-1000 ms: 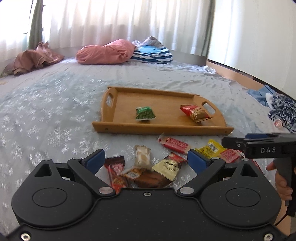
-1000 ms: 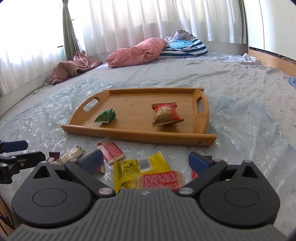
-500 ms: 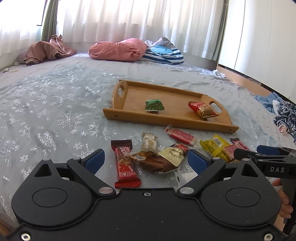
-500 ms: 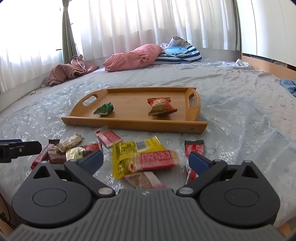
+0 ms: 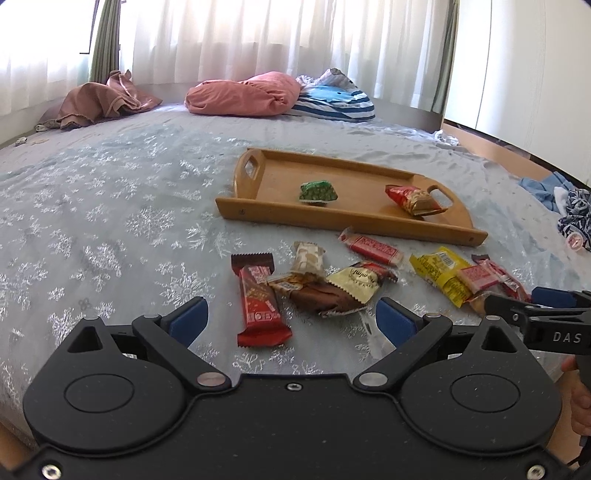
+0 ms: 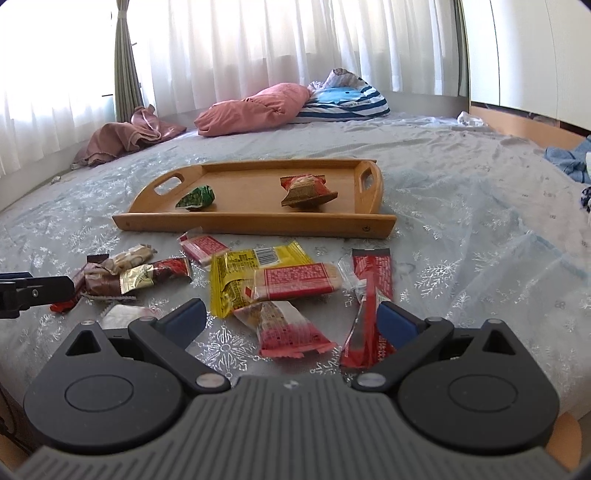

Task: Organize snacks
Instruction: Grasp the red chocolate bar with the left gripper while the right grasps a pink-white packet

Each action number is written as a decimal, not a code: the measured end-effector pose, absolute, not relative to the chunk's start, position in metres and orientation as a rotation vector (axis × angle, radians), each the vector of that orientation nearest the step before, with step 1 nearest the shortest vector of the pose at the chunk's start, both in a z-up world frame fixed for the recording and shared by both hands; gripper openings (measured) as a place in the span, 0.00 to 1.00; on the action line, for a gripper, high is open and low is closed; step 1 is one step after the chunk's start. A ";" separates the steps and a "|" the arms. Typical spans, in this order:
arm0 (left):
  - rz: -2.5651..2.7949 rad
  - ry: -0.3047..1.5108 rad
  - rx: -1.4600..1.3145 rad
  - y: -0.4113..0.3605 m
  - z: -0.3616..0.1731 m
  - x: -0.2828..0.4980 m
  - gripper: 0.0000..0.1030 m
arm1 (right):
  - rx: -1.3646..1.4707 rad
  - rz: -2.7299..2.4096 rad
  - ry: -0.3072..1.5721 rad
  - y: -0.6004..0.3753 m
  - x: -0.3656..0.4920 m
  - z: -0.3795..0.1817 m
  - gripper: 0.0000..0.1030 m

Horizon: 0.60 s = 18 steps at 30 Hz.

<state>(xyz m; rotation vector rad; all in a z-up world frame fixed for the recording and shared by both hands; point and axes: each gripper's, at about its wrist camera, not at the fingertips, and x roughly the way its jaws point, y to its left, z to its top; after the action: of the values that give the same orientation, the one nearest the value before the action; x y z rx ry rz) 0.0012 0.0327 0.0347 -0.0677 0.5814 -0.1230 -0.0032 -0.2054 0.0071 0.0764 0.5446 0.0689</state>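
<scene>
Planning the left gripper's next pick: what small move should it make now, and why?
Probably ease the open left gripper forward and down onto the red chocolate bar. That bar lies loose on the bedspread directly between its fingers, while the wooden tray holds only two snacks so far.

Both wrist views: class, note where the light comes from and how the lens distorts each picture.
Left wrist view: backlit by the bright curtains, which wash out; the wooden tray and bed edges bow from fisheye. Right wrist view: same blown-out window glare; the snacks stay sharp, and corners darken at the lens rim.
</scene>
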 end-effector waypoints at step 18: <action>-0.073 0.572 -0.068 0.035 0.024 0.009 0.43 | 0.038 0.139 0.492 -0.193 -0.018 0.006 0.93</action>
<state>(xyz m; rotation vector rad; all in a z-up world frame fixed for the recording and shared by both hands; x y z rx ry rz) 0.0091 0.0349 0.0244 -0.0681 0.5718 -0.0729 -0.0178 -0.1933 0.0058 0.0383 0.4918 0.1386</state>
